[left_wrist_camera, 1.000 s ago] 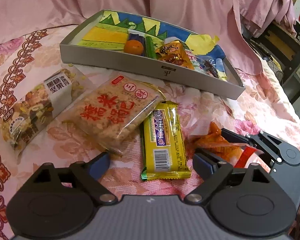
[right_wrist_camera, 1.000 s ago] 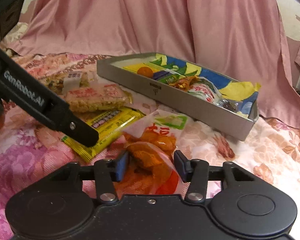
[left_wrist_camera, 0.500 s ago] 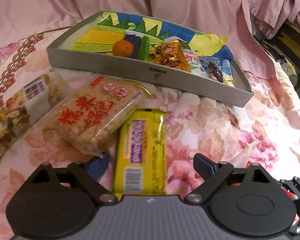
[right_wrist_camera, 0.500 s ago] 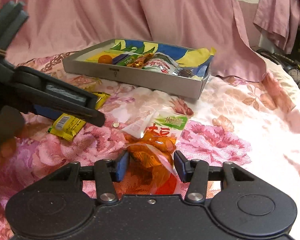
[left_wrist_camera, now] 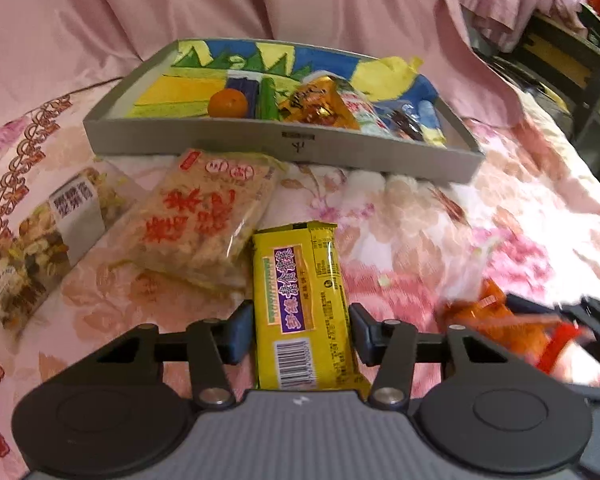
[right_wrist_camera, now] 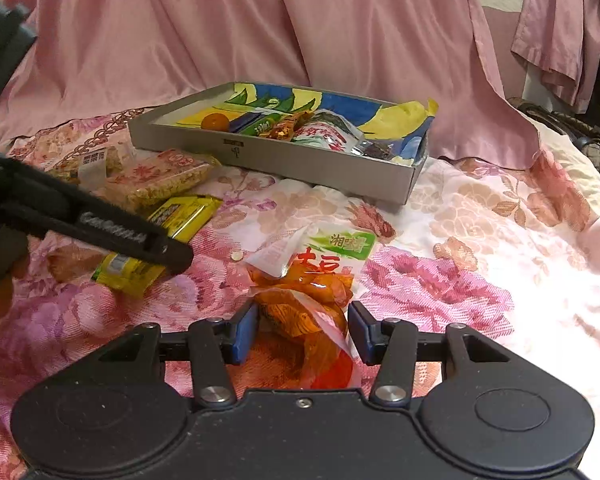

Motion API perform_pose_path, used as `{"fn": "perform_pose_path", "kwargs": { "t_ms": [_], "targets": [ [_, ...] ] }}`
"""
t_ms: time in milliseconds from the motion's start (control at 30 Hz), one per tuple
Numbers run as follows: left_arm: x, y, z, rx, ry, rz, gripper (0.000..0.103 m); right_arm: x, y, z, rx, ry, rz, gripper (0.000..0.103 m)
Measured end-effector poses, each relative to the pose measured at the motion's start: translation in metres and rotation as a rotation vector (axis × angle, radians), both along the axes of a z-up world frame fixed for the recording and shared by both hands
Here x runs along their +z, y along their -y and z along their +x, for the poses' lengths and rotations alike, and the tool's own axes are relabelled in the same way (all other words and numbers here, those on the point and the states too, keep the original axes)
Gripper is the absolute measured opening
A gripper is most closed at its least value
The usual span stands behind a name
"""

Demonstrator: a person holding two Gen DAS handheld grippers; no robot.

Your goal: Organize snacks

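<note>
A yellow snack bar [left_wrist_camera: 300, 280] lies on the flowered bedspread between the pads of my left gripper [left_wrist_camera: 302, 332]. The jaws are closing and both pads touch the bar's long edges. In the right wrist view the left gripper [right_wrist_camera: 172, 254] reaches over the same yellow bar [right_wrist_camera: 180, 216]. My right gripper [right_wrist_camera: 302, 332] is shut on an orange snack packet [right_wrist_camera: 312, 280], whose white-and-green top lies on the spread. That packet [left_wrist_camera: 488, 312] shows blurred at the right of the left wrist view. The grey tray [left_wrist_camera: 220, 136] behind holds a mandarin [left_wrist_camera: 228, 104] and several snacks.
A rice-cracker pack [left_wrist_camera: 204, 220] and a nut-mix pack [left_wrist_camera: 40, 248] lie left of the yellow bar, in front of the tray [right_wrist_camera: 300, 160]. Pink cloth drapes behind the tray. Dark furniture [left_wrist_camera: 572, 80] stands at the far right. A small pale crumb [right_wrist_camera: 236, 256] lies on the spread.
The left gripper slid over the yellow bar and its wide jaws narrowed onto the bar's sides. The right gripper shifted and rolled a little, the orange packet still between its pads.
</note>
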State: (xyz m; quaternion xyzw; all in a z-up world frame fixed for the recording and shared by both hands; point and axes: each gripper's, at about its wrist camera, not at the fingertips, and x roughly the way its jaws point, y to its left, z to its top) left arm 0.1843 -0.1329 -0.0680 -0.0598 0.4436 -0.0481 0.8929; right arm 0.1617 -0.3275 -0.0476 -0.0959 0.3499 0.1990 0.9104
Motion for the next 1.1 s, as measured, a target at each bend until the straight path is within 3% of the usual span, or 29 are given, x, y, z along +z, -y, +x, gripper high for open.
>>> {"fn": "perform_pose_path", "kwargs": {
  "t_ms": [200, 367, 500, 733, 800, 933, 1100],
  "targets": [
    [0.002, -0.009, -0.038, -0.115, -0.041, 0.009, 0.055, 0.007, -0.006, -0.011, 0.019, -0.022, 0.018, 0.05],
    [0.003, -0.015, -0.049, -0.139, -0.047, 0.025, 0.055, 0.013, -0.018, -0.027, 0.042, -0.026, 0.028, 0.043],
    [0.003, -0.012, -0.041, -0.133, -0.041, 0.046, 0.057, 0.003, -0.026, -0.026, 0.04, -0.027, -0.033, 0.049],
    [0.001, -0.01, -0.025, -0.128, -0.038, 0.031, 0.073, -0.01, -0.027, -0.016, 0.026, -0.003, -0.02, 0.064],
    [0.001, -0.009, -0.023, -0.126, -0.035, 0.038, 0.072, -0.011, -0.026, -0.015, 0.025, -0.006, -0.01, 0.064],
    [0.0, -0.01, -0.025, -0.129, -0.026, 0.063, 0.055, -0.008, -0.022, -0.013, 0.015, -0.023, 0.019, 0.06],
    [0.004, -0.018, -0.033, -0.138, -0.05, 0.007, 0.053, -0.007, -0.027, -0.018, 0.029, -0.026, -0.025, 0.054]
  ]
}}
